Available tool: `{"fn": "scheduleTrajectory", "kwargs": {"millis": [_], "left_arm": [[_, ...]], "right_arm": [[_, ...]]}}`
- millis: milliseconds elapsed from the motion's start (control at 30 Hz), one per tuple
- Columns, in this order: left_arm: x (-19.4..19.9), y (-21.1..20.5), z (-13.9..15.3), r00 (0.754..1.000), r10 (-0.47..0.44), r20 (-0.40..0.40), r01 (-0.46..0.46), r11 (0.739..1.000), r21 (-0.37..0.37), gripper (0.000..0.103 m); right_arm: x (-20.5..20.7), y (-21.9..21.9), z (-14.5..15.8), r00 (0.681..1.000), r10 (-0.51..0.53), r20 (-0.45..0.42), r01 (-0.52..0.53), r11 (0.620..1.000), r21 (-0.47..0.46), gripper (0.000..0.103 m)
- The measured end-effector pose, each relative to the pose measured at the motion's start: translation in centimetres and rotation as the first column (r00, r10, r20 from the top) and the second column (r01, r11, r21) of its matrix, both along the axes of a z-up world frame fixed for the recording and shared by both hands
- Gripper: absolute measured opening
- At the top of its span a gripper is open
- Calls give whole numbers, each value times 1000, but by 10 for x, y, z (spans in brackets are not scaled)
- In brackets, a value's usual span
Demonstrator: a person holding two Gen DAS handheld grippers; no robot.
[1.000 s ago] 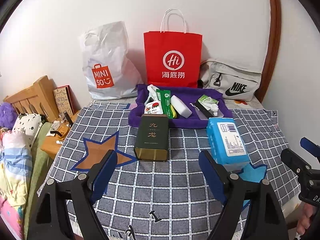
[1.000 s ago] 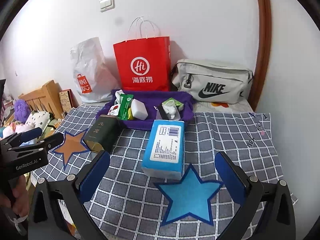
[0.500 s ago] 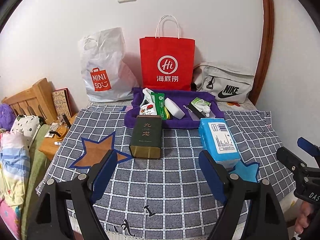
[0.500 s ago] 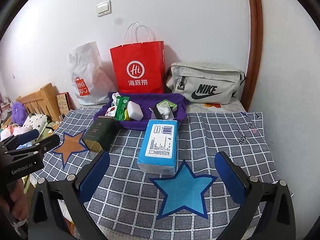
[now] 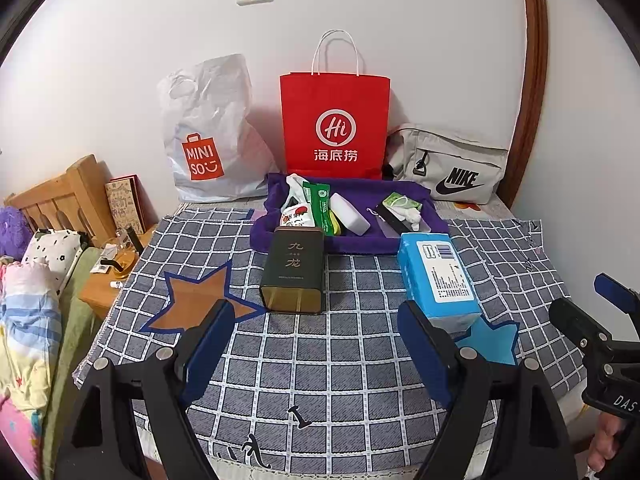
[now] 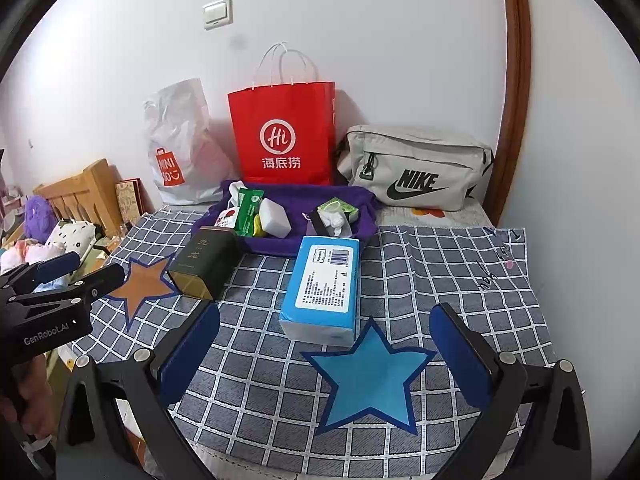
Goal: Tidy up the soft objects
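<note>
With the left gripper and right gripper both spread and empty, the tissue pack, near-right of the tin, would probably buckle if squeezed hard.

A: Blue star: partly hidden behind tissue pack and a finger, left view.
B: Noted. Tray contents overlap; small items unreadable. Tin covers tray's near-left corner.
</note>
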State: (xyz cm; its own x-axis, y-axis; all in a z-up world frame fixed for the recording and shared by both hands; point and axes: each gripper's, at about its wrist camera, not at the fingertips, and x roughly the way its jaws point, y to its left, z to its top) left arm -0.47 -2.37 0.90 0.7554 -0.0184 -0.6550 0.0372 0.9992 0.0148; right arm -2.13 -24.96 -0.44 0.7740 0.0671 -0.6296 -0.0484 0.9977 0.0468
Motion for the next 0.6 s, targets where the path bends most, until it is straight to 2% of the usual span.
{"fn": "scheduleTrajectory", "kwargs": {"millis": [600], "left_arm": [[0, 0, 0, 1000, 1, 1, -1, 1000, 1, 83]], "right_arm": [[-2, -2, 0, 1000, -7, 3, 7, 1000, 6, 103]]}}
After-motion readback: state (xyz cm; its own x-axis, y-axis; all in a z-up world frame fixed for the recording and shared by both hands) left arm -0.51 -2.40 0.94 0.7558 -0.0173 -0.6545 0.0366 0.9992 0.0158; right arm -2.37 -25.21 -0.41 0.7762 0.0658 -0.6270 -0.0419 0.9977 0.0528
